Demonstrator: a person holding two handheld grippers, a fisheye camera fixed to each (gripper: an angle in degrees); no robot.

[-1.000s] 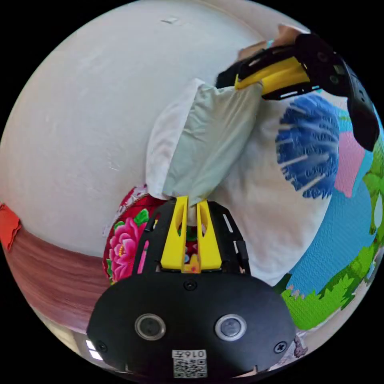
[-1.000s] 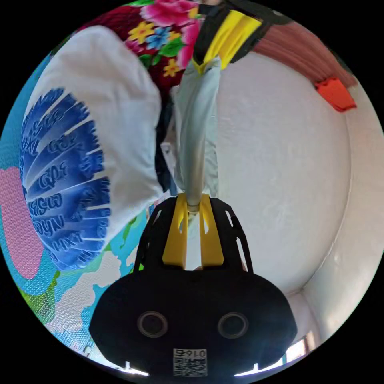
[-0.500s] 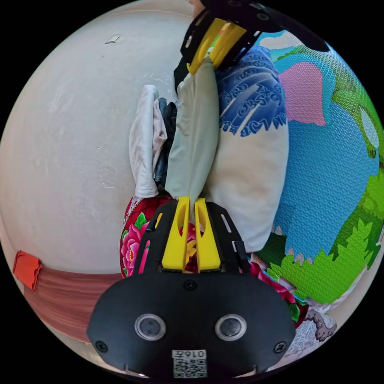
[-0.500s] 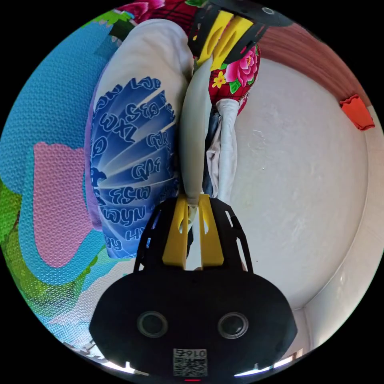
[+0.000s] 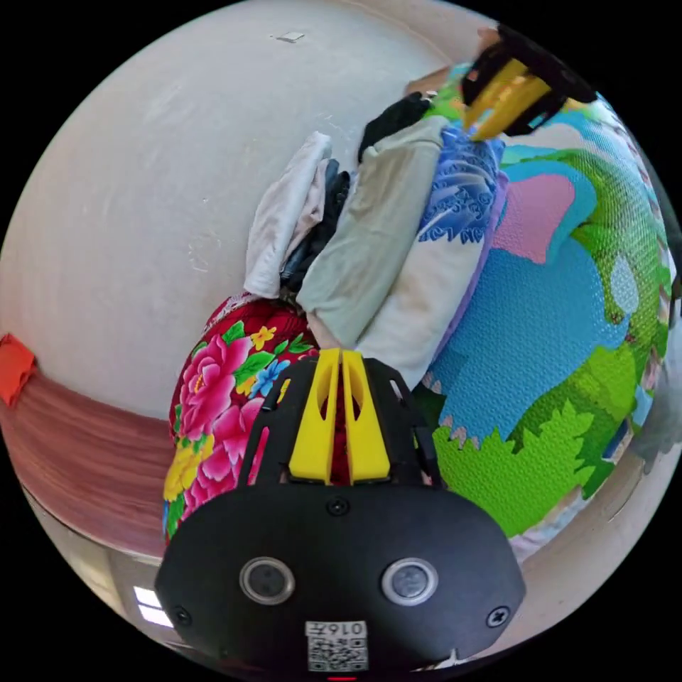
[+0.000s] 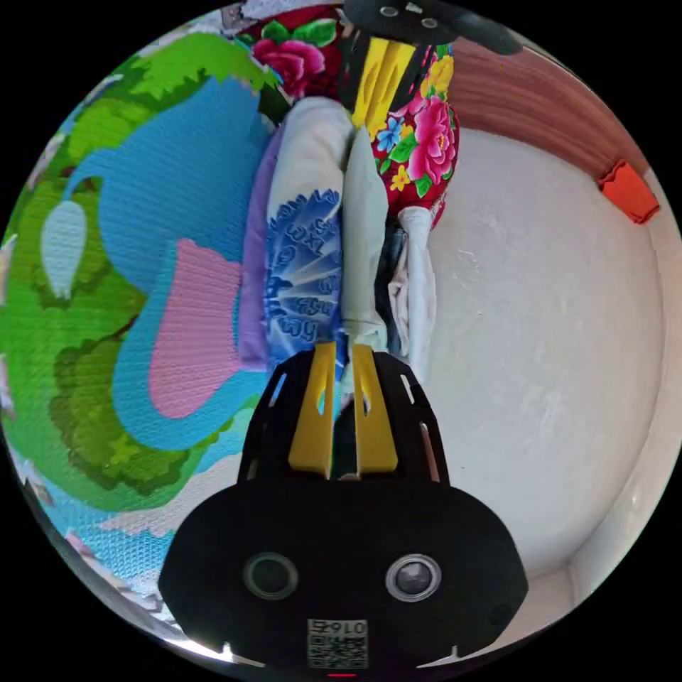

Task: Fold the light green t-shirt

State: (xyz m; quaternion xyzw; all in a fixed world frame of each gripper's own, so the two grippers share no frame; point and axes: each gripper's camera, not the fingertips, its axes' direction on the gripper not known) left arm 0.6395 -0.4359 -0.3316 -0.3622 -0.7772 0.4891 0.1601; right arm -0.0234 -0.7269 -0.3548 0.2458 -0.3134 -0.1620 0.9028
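your light green t-shirt [image 5: 373, 234] lies folded as a narrow slab in a stack of clothes, running from about 6 o'clock up toward 1 o'clock in the left gripper view. in the right gripper view the same shirt [image 6: 364, 234] stands as a thin pale strip straight up the middle, at 12 o'clock from your right gripper [image 6: 344, 349].

on one side it touches a white t-shirt with a blue print [image 5: 455, 234], and a lilac garment [image 5: 477, 273] shows just past that. on the other side sit dark clothes [image 5: 316, 227] and a white garment [image 5: 284, 206]. a red floral cloth [image 5: 220, 398] lies at the stack's near end, at 8 o'clock from your left gripper [image 5: 340, 353].

your left gripper's yellow jaws are pressed together with nothing between them, just short of the shirt's end. your right gripper's jaws stand a little apart at the shirt's other end; a bit of pale cloth seems to sit in the gap, but i cannot tell whether they pinch it. in the left gripper view that gripper [image 5: 501, 106] shows at 1 o'clock, blurred.

the stack rests on a play mat [image 5: 561, 327] of blue, green and pink, at 3 o'clock in the left gripper view, beside a white wall [image 5: 142, 177].
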